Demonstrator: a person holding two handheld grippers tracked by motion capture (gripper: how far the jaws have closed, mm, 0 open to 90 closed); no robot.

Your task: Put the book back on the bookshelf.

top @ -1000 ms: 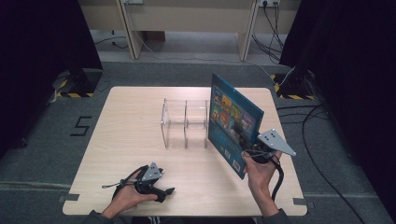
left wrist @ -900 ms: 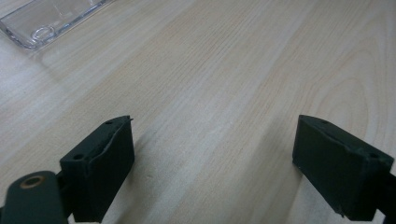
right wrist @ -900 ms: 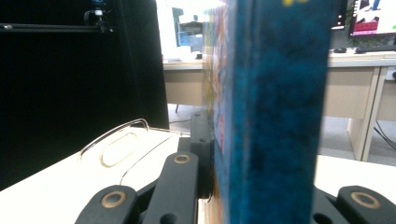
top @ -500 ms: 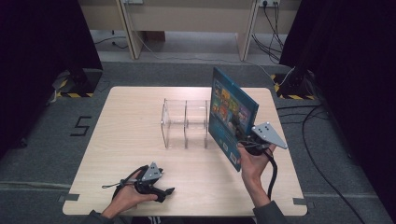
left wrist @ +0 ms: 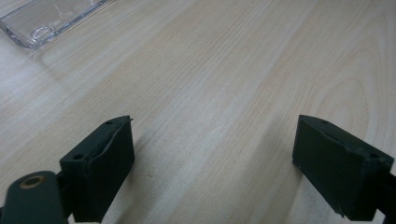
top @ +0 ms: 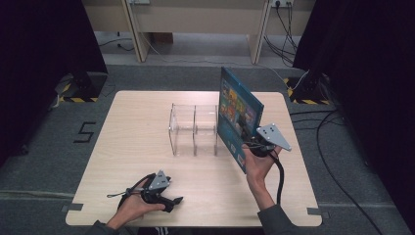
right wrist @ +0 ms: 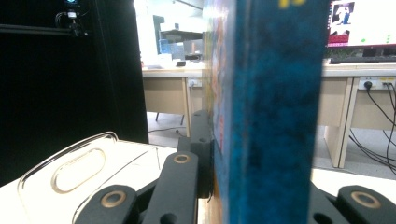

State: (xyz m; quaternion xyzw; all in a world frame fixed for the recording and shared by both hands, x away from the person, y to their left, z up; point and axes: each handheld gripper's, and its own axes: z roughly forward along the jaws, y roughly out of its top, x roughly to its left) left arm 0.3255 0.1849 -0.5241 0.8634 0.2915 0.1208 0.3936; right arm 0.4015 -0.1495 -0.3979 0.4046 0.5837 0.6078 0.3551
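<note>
A blue book (top: 238, 116) with a colourful cover is held upright above the table, just right of the clear acrylic rack (top: 193, 128). My right gripper (top: 250, 140) is shut on the book's lower edge, and in the right gripper view the blue spine (right wrist: 275, 112) runs up between the jaws with the rack's clear panel (right wrist: 74, 170) at the lower left. My left gripper (top: 169, 200) rests open on the table near the front edge. In the left gripper view its jaws stand wide apart over bare wood, with a corner of the rack (left wrist: 44, 21) at the top left.
The light wooden table (top: 137, 127) stands on grey floor. Cables (top: 337, 142) trail on the floor to the right, and desk legs (top: 134, 29) stand beyond the far edge. Dark curtains flank both sides.
My right gripper has carried the book a little left and forward, closer to the rack. The left gripper has stayed where it was.
</note>
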